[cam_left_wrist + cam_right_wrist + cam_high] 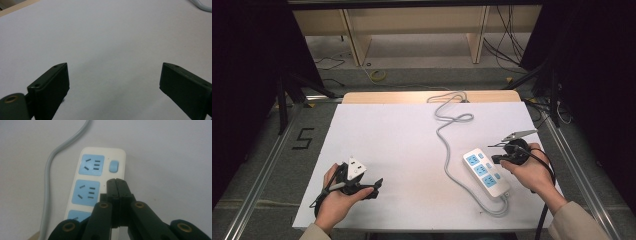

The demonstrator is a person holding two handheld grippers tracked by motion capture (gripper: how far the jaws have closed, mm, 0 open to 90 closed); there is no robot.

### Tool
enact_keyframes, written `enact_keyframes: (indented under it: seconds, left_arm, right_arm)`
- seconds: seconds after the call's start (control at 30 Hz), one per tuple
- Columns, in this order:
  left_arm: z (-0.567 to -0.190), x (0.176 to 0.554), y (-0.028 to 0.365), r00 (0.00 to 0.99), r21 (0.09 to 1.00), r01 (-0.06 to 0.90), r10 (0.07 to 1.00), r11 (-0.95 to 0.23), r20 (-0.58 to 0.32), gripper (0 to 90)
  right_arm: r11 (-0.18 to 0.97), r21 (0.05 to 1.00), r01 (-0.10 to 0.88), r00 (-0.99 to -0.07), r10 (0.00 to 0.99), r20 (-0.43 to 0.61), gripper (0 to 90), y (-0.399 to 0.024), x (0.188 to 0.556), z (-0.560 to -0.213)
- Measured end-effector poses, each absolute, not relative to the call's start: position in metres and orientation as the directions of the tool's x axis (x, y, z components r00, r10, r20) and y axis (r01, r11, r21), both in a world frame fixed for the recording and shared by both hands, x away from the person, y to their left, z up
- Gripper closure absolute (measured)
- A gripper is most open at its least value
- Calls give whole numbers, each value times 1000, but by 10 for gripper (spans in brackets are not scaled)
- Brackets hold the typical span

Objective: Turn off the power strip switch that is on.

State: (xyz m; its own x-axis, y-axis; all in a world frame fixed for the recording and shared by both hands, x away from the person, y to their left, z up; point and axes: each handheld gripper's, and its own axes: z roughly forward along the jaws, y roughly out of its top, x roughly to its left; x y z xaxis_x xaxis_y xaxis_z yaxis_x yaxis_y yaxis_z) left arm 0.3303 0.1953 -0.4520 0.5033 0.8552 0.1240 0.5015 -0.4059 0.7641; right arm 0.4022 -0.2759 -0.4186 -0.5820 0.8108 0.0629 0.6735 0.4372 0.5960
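Black right gripper (pixel 117 182), jaws pressed together with nothing between, tips over the middle switch side of the white power strip (pixel 486 173) at lower right of the high view. Blue sockets and blue switch (pixel 113 166) on the strip; grey cable (pixel 447 145) snaking toward the upper centre. Left gripper (pixel 113 82) at lower left, jaws wide over bare white desk (pixel 402 145).
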Motion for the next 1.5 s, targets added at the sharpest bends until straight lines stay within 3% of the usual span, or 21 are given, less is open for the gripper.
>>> enact_keyframes:
  seconds: [1.5]
  left_arm:
    - [-452, 330, 194, 503, 764, 500, 855, -407, 126, 86]
  right_arm:
    - [517, 465, 719, -604, 795, 51, 900, -255, 423, -432]
